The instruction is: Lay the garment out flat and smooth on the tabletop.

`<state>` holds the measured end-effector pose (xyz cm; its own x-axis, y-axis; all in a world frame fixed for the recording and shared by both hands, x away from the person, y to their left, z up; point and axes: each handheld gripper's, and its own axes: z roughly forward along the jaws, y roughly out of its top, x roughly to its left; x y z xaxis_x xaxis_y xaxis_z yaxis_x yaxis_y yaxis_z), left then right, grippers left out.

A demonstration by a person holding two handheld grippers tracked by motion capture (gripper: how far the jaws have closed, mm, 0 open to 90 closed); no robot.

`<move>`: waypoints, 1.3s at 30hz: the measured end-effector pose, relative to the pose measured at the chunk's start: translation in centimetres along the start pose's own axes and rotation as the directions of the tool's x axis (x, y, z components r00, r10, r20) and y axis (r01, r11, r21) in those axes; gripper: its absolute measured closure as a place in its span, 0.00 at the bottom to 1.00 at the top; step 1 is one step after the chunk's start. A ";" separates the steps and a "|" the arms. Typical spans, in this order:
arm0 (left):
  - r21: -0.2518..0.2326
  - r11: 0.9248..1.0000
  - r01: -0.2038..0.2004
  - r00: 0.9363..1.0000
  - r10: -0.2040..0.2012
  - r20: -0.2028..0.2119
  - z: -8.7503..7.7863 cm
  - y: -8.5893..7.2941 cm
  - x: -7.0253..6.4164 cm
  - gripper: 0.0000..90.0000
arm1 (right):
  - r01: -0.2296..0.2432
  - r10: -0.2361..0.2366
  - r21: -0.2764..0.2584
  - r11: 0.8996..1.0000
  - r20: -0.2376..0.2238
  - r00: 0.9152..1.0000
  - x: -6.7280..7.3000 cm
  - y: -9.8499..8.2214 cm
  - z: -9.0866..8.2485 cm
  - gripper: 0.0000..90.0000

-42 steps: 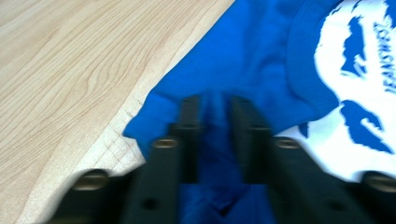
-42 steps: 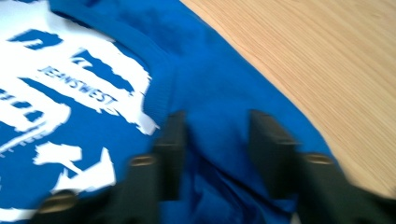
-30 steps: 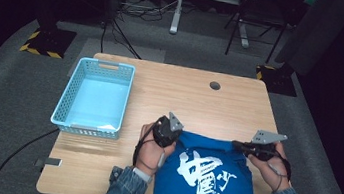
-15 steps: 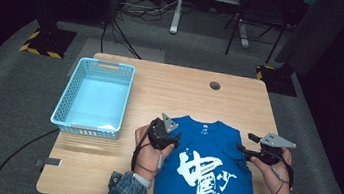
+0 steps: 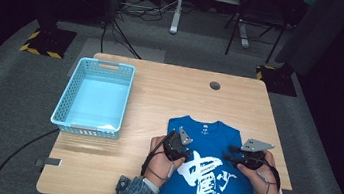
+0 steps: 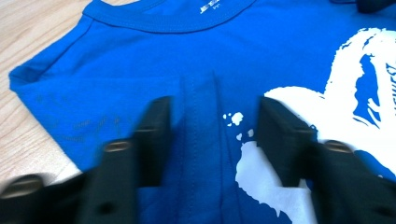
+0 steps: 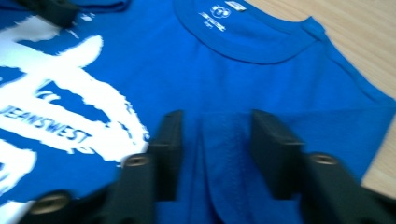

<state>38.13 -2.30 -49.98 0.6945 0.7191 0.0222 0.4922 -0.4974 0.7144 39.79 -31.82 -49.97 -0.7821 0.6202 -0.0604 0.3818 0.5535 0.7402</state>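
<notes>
A blue T-shirt (image 5: 205, 131) with white print lies flat on the table, collar away from me. My left gripper (image 5: 177, 148) rests low on its left chest. In the left gripper view the gripper (image 6: 212, 126) has its jaws apart astride a raised ridge of shirt (image 6: 140, 60) fabric; they have just been closing and do not press it. My right gripper (image 5: 231, 154) sits on the right chest. In the right gripper view the gripper (image 7: 215, 135) straddles a fold of the shirt (image 7: 280, 84), its jaws also just closing, a gap still showing.
A light blue plastic basket (image 5: 64, 113) stands at the table's left. Bare wood (image 5: 160, 90) lies beyond the collar, with a round cable hole (image 5: 215, 85) at the back. Forearms in denim sleeves come in from the near edge.
The shirt's top, held up a second ago, has been let go and lies flat with the collar showing. Both grippers sank onto the chest and moved inward and nearer me.
</notes>
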 end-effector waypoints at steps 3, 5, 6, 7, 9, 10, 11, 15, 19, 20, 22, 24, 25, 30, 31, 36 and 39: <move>0.015 1.000 -0.002 1.000 0.002 -0.014 -0.3 0.1 0.2 0.78 | -0.005 0.005 0.012 1.000 -0.003 1.000 -0.2 0.1 -0.2 0.86; 0.005 1.000 0.024 1.000 -0.024 0.000 -0.6 0.1 0.6 0.89 | -0.020 0.020 0.008 1.000 0.000 1.000 -0.4 0.1 -0.3 0.95; -0.009 0.999 0.035 0.999 -0.035 -0.001 -0.9 0.1 0.8 0.93 | -0.028 0.028 -0.003 1.000 0.009 1.000 -0.5 0.2 -0.6 0.96; -0.021 0.999 0.044 0.999 -0.044 -0.008 -1.2 0.1 1.0 0.95 | -0.028 0.029 -0.015 0.999 0.024 0.999 -0.5 0.2 -0.8 0.97; -0.043 0.997 0.057 0.998 -0.058 -0.033 -2.1 0.1 1.6 0.97 | -0.039 0.041 -0.047 0.998 0.050 0.998 -0.8 0.3 -1.6 0.98; -0.049 0.997 0.064 0.997 -0.066 -0.046 -2.6 0.0 1.9 0.97 | -0.047 0.050 -0.058 0.997 0.063 0.997 -1.0 0.3 -2.0 0.98; -0.057 0.996 0.073 0.996 -0.076 -0.055 -3.2 -0.1 2.4 0.97 | -0.056 0.061 -0.066 0.996 0.075 0.995 -1.3 0.2 -2.5 0.98; -0.087 0.992 0.090 0.987 -0.101 -0.124 -5.9 -1.7 4.1 0.95 | -0.087 0.101 -0.112 0.990 0.130 0.986 -2.6 -0.6 -5.0 0.98; -0.064 0.988 0.140 0.961 -0.151 -0.230 -8.2 -4.7 5.4 0.82 | -0.175 0.205 -0.150 0.973 0.216 0.955 -3.8 -3.4 -7.6 0.83; -0.064 0.986 0.152 0.954 -0.163 -0.251 -8.5 -5.2 5.4 0.80 | -0.202 0.238 -0.162 0.966 0.251 0.938 -4.2 -4.2 -8.0 0.74; -0.079 0.979 0.189 0.941 -0.204 -0.270 -9.0 -5.9 5.6 0.69 | -0.247 0.296 -0.187 0.951 0.307 0.904 -4.6 -5.4 -8.8 0.57; -0.102 0.973 0.206 0.941 -0.225 -0.254 -9.1 -6.0 5.6 0.64 | -0.258 0.313 -0.198 0.946 0.340 0.887 -4.6 -5.9 -9.3 0.52; -0.107 0.972 0.208 0.943 -0.228 -0.243 -8.9 -5.9 5.6 0.60 | -0.251 0.308 -0.203 0.946 0.340 0.888 -4.5 -5.9 -9.4 0.50; -0.115 0.976 0.185 0.961 -0.205 -0.188 -7.6 -4.6 4.6 0.52 | -0.211 0.265 -0.205 0.956 0.287 0.921 -3.5 -4.3 -8.8 0.47; -0.117 0.976 0.182 0.965 -0.200 -0.171 -7.2 -4.1 4.2 0.51 | -0.206 0.259 -0.205 0.957 0.280 0.924 -3.4 -4.1 -8.7 0.47; -0.107 0.978 0.180 0.977 -0.190 -0.098 -5.3 -2.4 3.2 0.40 | -0.189 0.236 -0.202 0.961 0.246 0.940 -2.5 -3.5 -8.0 0.47; -0.094 0.978 0.184 0.979 -0.191 -0.076 -3.8 -1.4 2.9 0.37 | -0.178 0.225 -0.206 0.962 0.233 0.946 -1.9 -3.5 -8.1 0.47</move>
<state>37.45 2.35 -48.25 0.5457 0.8357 -0.0615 0.5598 -0.3089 0.7689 35.96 -39.48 -47.02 -0.5395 0.8407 -0.0463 0.4052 0.3074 0.8610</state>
